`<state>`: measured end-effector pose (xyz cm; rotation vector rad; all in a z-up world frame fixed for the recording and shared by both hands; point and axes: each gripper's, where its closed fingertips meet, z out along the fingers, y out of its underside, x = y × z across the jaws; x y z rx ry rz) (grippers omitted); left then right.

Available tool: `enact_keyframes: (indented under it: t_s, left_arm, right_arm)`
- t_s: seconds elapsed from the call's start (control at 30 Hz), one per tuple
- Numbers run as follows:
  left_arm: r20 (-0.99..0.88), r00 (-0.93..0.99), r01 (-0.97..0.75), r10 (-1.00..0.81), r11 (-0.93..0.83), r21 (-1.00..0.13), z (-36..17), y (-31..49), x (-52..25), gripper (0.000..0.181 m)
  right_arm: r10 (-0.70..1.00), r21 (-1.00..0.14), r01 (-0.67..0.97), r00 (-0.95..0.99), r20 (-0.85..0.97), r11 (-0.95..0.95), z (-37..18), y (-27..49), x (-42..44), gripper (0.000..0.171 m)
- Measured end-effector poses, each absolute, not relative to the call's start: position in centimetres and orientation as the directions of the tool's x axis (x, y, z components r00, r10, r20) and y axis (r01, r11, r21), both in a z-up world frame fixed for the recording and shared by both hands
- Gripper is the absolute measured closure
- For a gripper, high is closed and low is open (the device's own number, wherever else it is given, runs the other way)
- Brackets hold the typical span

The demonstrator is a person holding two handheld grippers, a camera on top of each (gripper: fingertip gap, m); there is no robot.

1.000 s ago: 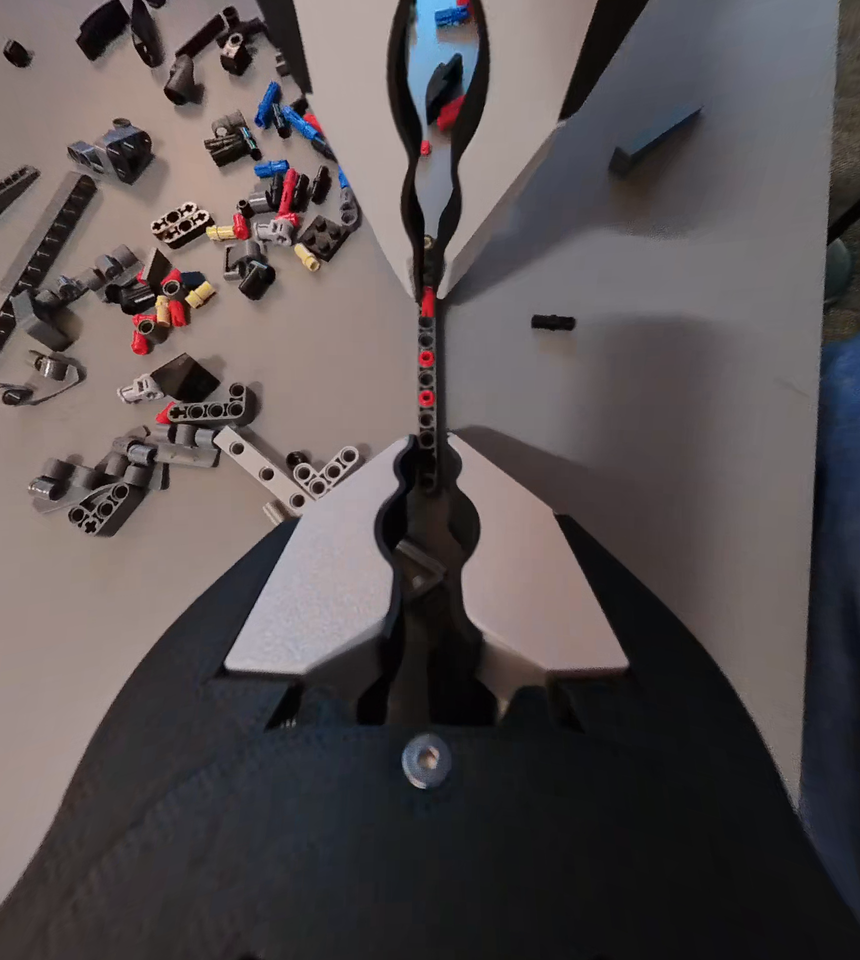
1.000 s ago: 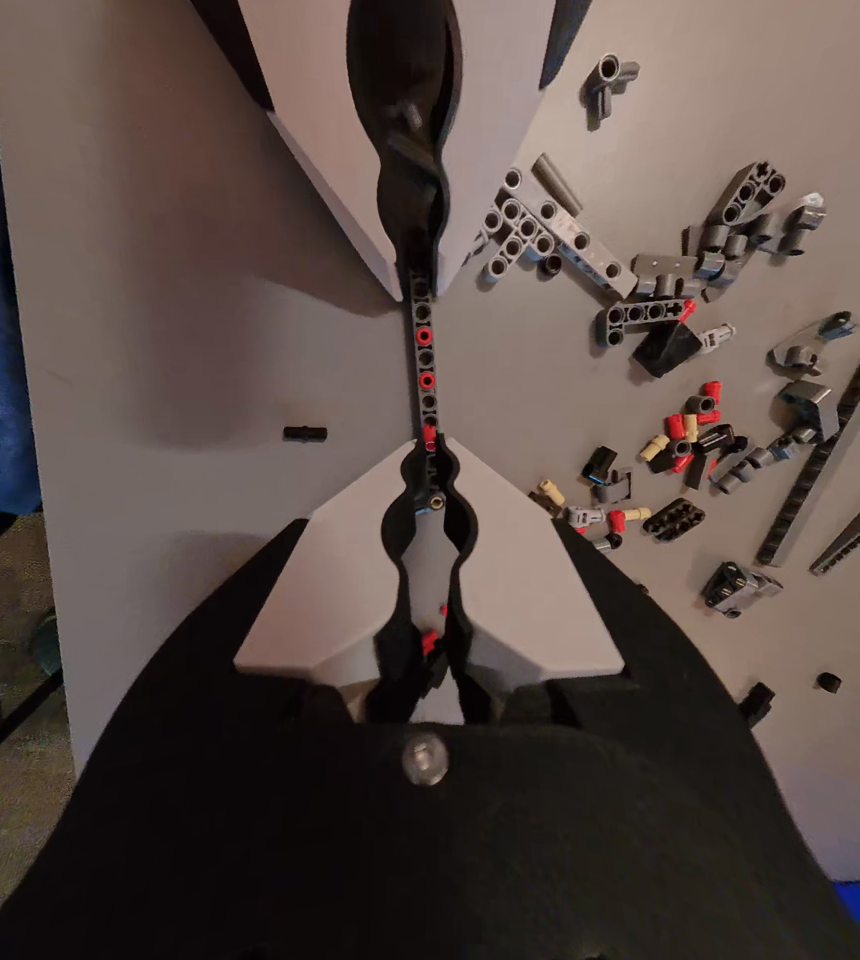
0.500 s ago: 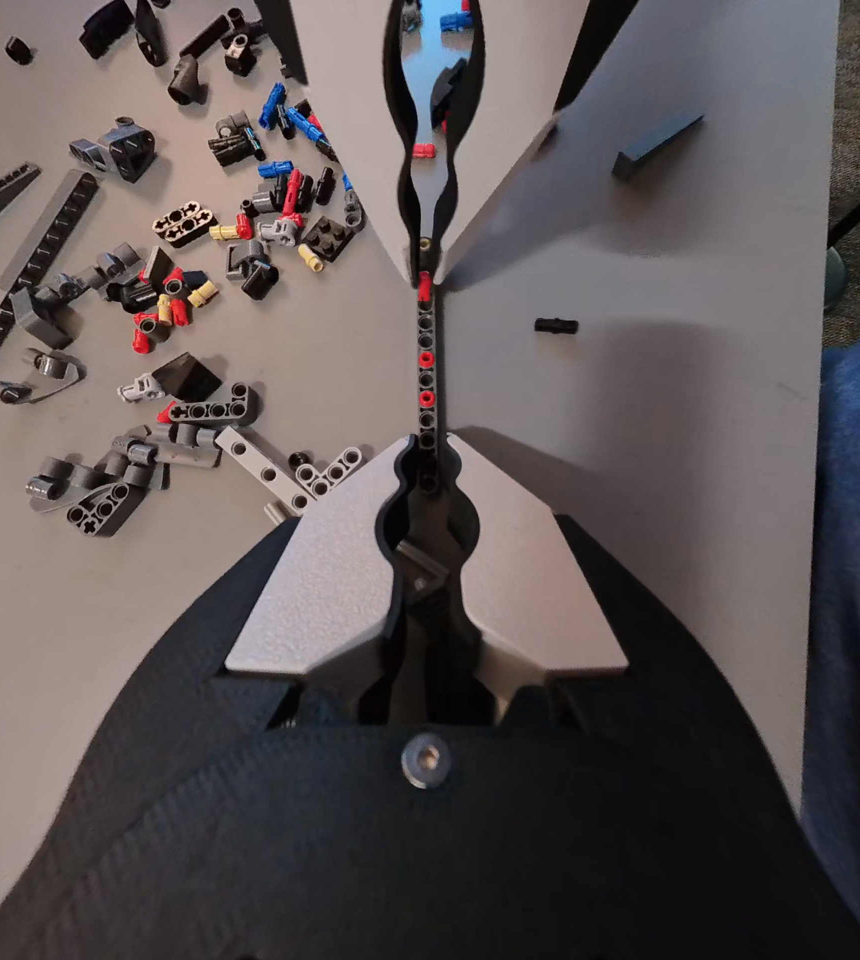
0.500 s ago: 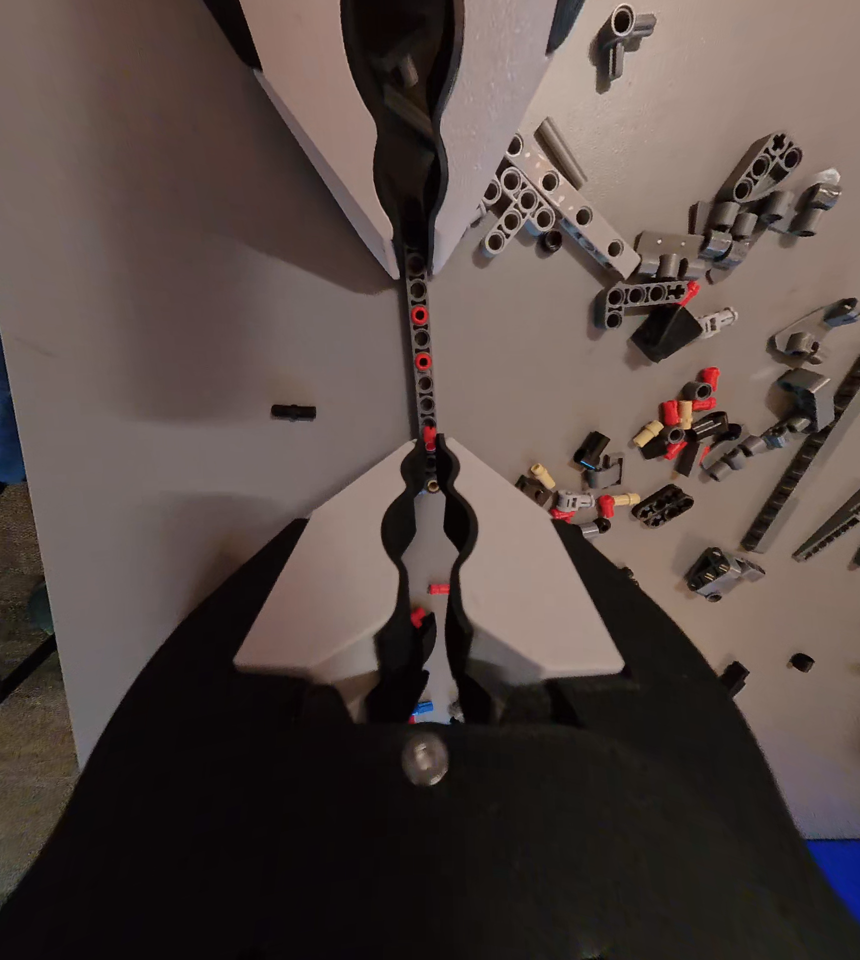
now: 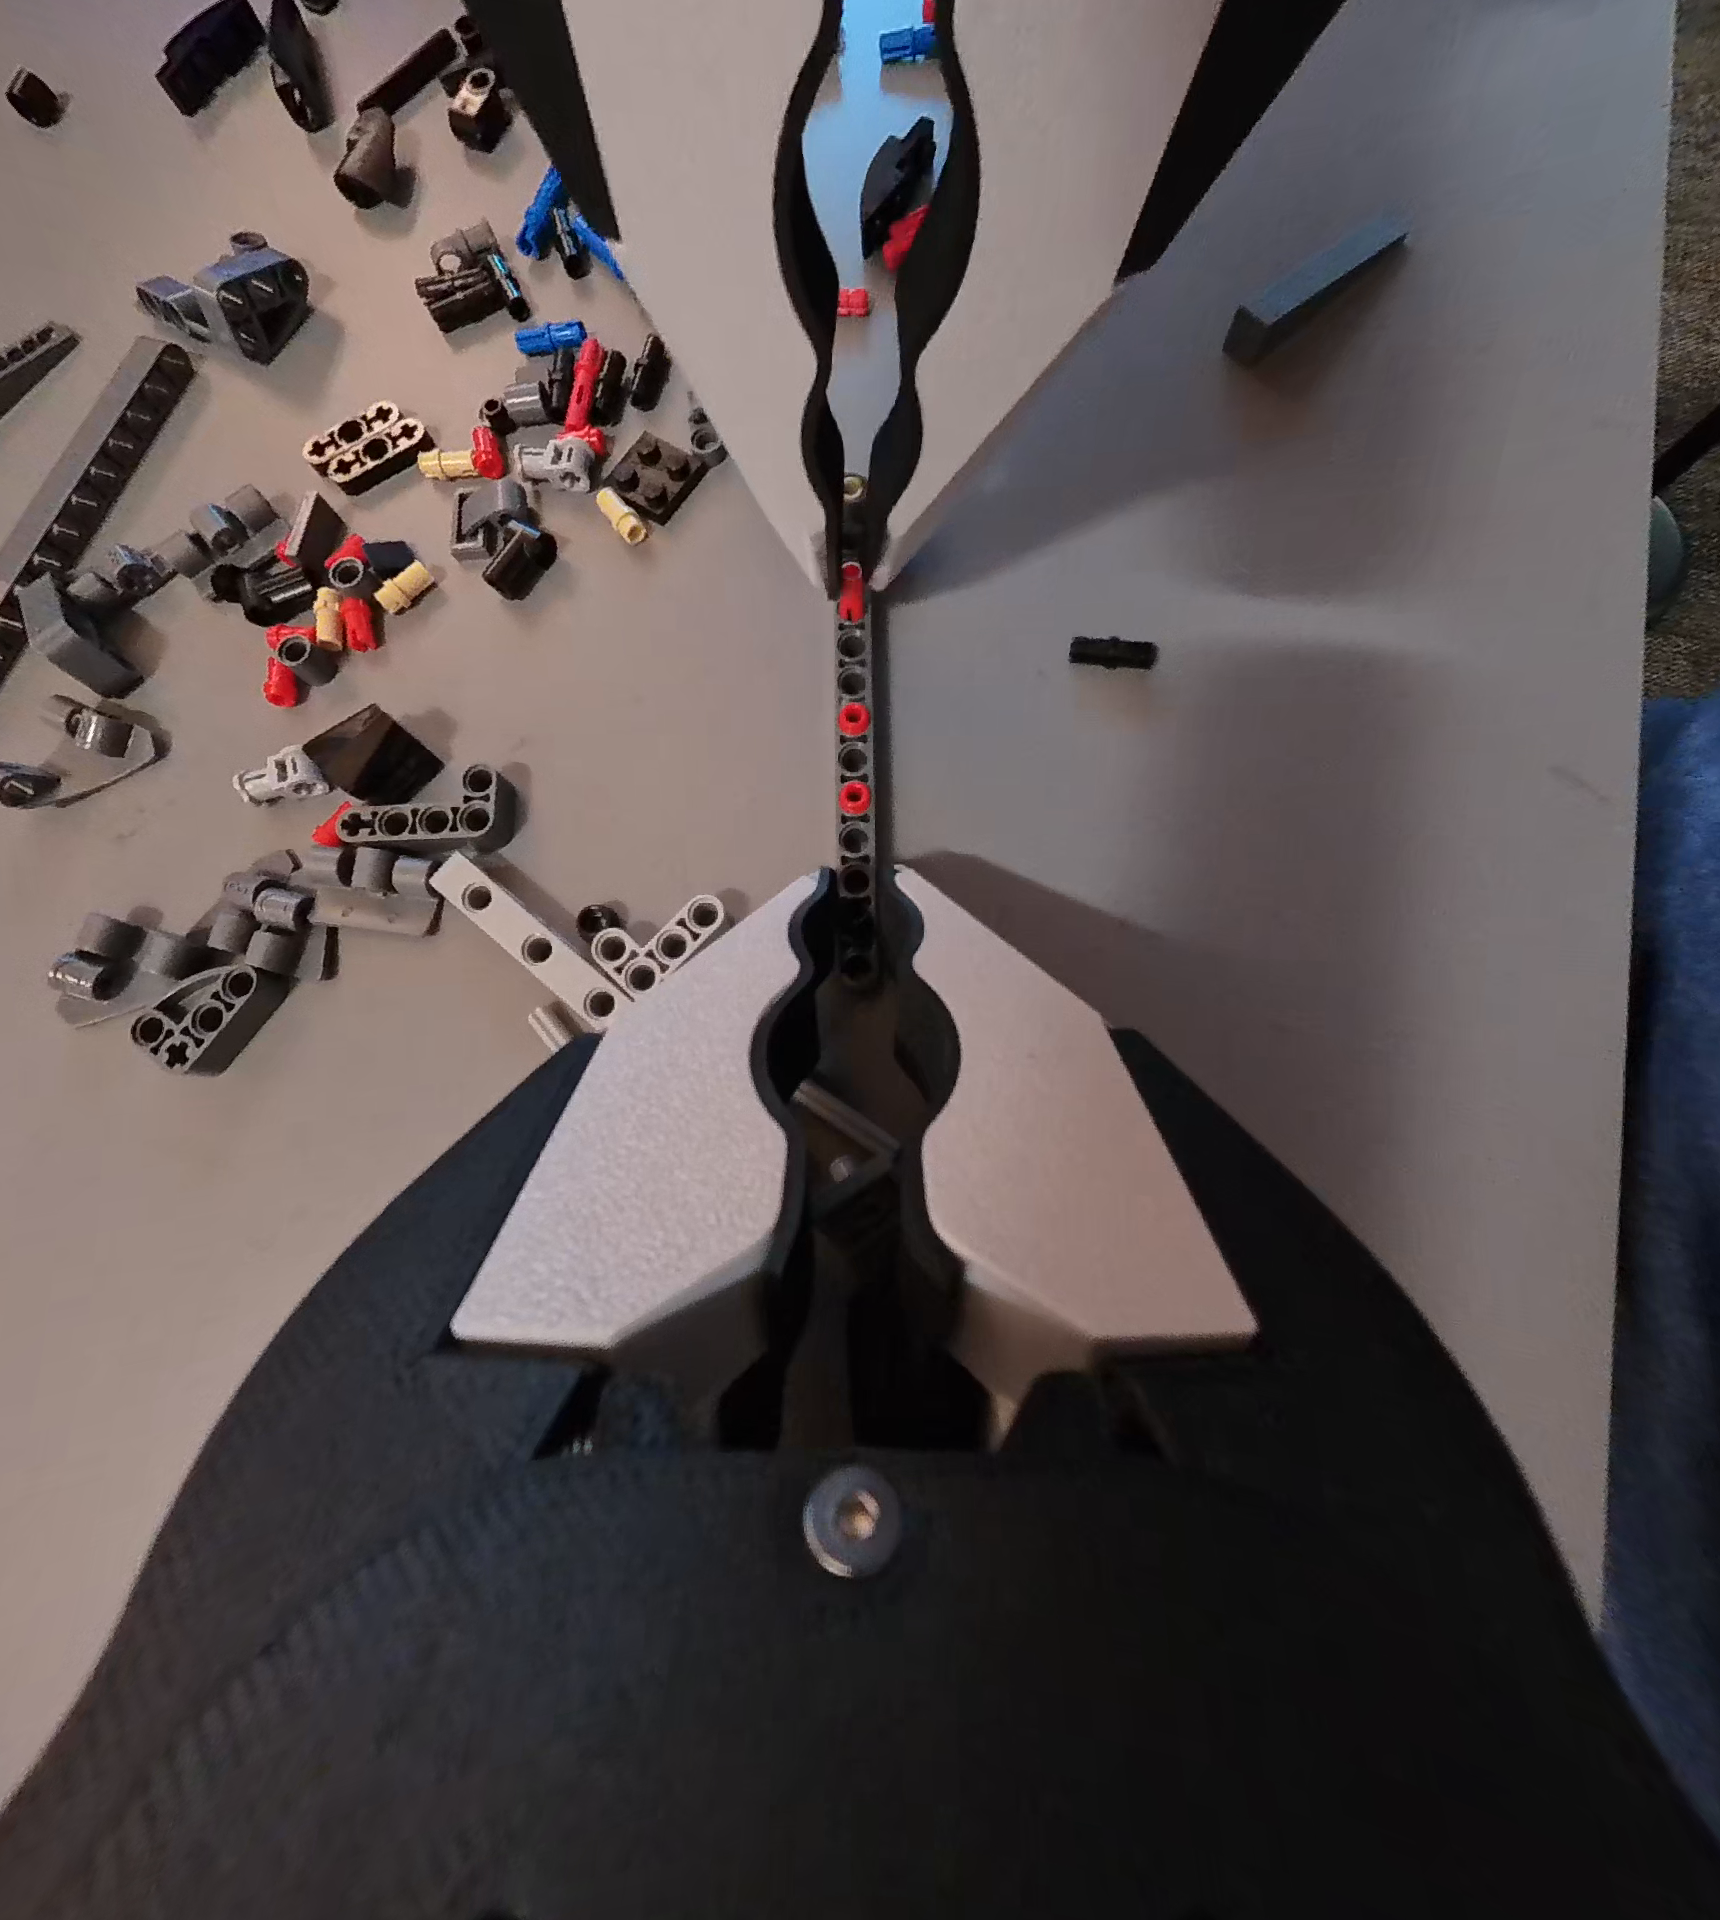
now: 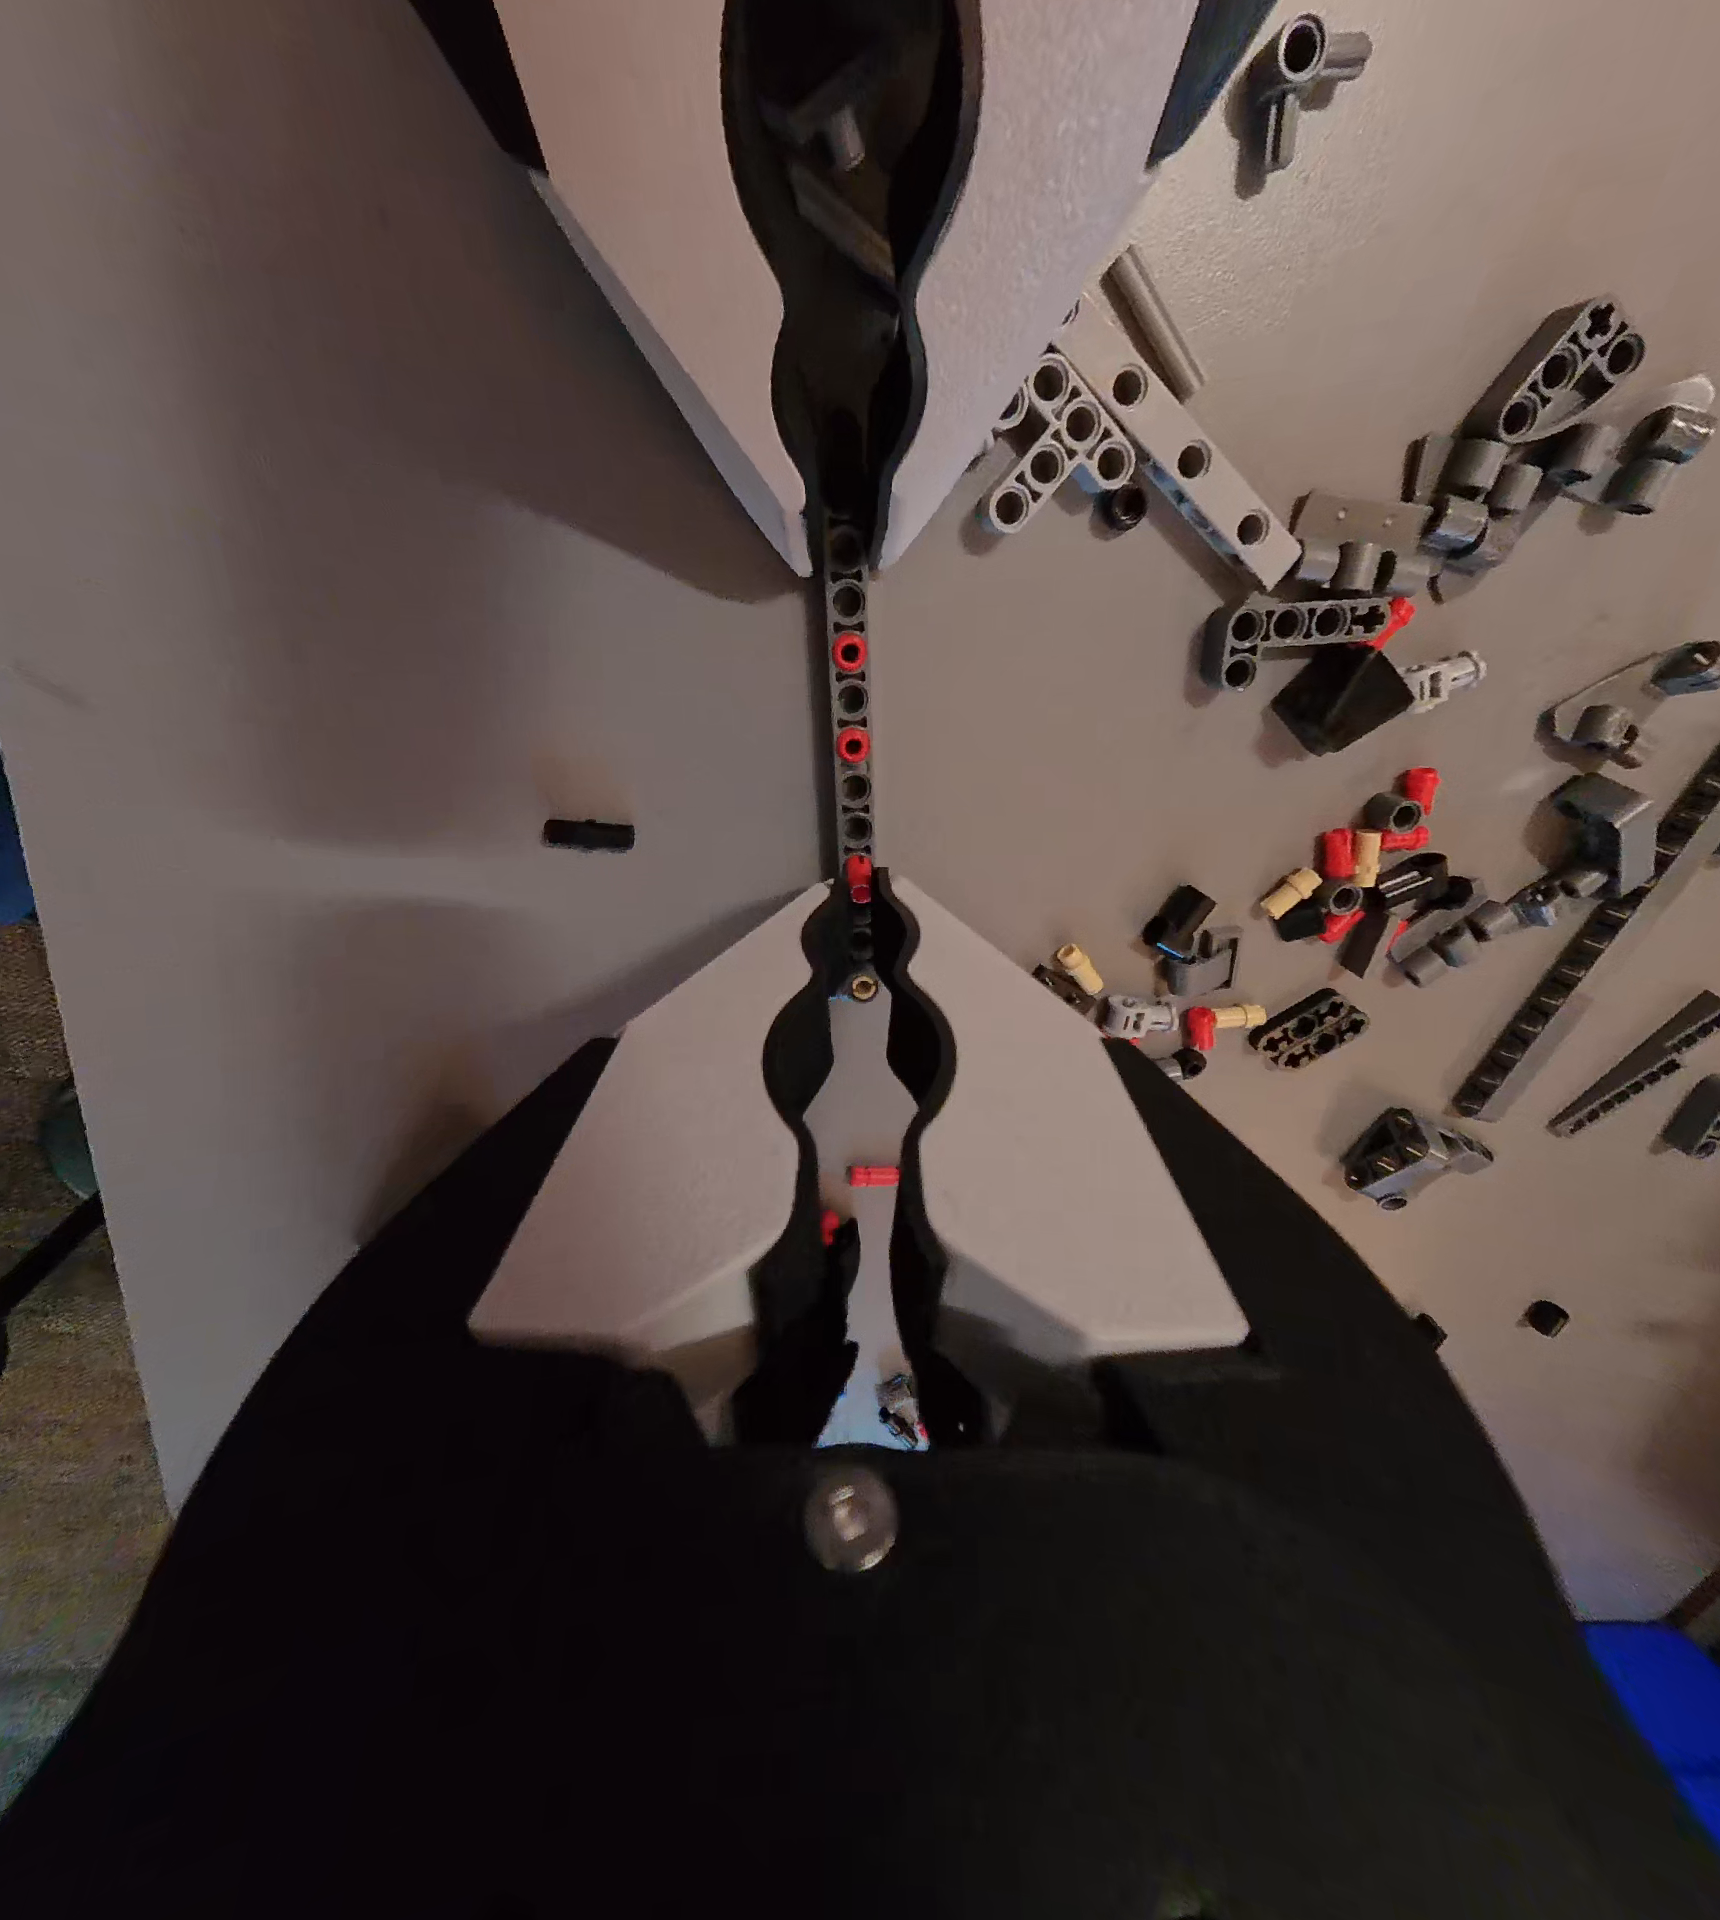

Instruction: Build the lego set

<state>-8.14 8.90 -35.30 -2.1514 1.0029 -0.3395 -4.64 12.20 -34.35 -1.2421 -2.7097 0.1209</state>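
A long dark grey holed beam (image 5: pixel 854 758) with two red pins in its holes hangs above the grey table (image 5: pixel 1251 831), held between the two grippers. My left gripper (image 5: pixel 856 888) is shut on its near end. My right gripper (image 6: pixel 858 896) is shut on the other end (image 6: pixel 851 696), and a third red pin (image 6: pixel 858 878) sits at its tips. The grippers face each other along the beam, so the right gripper also shows in the left wrist view (image 5: pixel 851 566) and the left gripper in the right wrist view (image 6: pixel 840 540).
Several loose grey, black, red, tan and blue pieces (image 5: pixel 368 582) lie scattered on the table beside the beam (image 6: pixel 1407 883). A black pin (image 5: pixel 1110 652) and a dark bar (image 5: pixel 1318 291) lie on the other side. The table edge (image 5: pixel 1645 935), a blue-clad leg and the floor are close by. My hands' fingertips stand some 6 centimetres from each other.
Both grippers stay shut on the beam. The pair has drifted only slightly over the table, and the loose pieces have not moved.
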Motion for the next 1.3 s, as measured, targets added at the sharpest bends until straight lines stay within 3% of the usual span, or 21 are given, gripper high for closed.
enact_keyframes:
  t_s: [0.2,0.4,0.6,0.9,1.13,1.3]
  left_arm:
    - [-0.064,0.661,-0.557,-0.748,-0.431,-0.71,-35.3,8.9,-8.1,0.176]
    - [-0.066,0.661,-0.557,-0.747,-0.43,-0.71,-35.3,8.9,-8.2,0.176]
    - [-0.074,0.66,-0.562,-0.748,-0.425,-0.709,-35.3,8.9,-8.1,0.176]
    - [-0.072,0.661,-0.56,-0.747,-0.428,-0.709,-35.4,8.9,-8.1,0.175]
    - [-0.067,0.663,-0.557,-0.746,-0.431,-0.71,-35.3,9.0,-8.1,0.176]
    - [-0.099,0.679,-0.562,-0.728,-0.428,-0.707,-35.3,9.3,-8.3,0.176]
  right_arm:
    - [0.755,-0.105,0.748,-0.644,0.123,0.655,-34.3,12.0,-4.8,0.171]
    - [0.769,-0.144,0.755,-0.626,0.13,0.639,-34.4,11.9,-4.9,0.171]
    - [0.793,-0.218,0.763,-0.593,0.139,0.608,-34.7,11.7,-5.0,0.171]
    - [0.879,-0.461,0.776,-0.475,0.022,0.431,-34.3,11.9,-4.8,0.171]
    - [0.904,-0.542,0.757,-0.428,0.011,0.365,-33.8,12.0,-4.6,0.171]
    - [0.922,-0.519,0.78,-0.383,0.047,0.35,-33.6,11.9,-2.8,0.167]
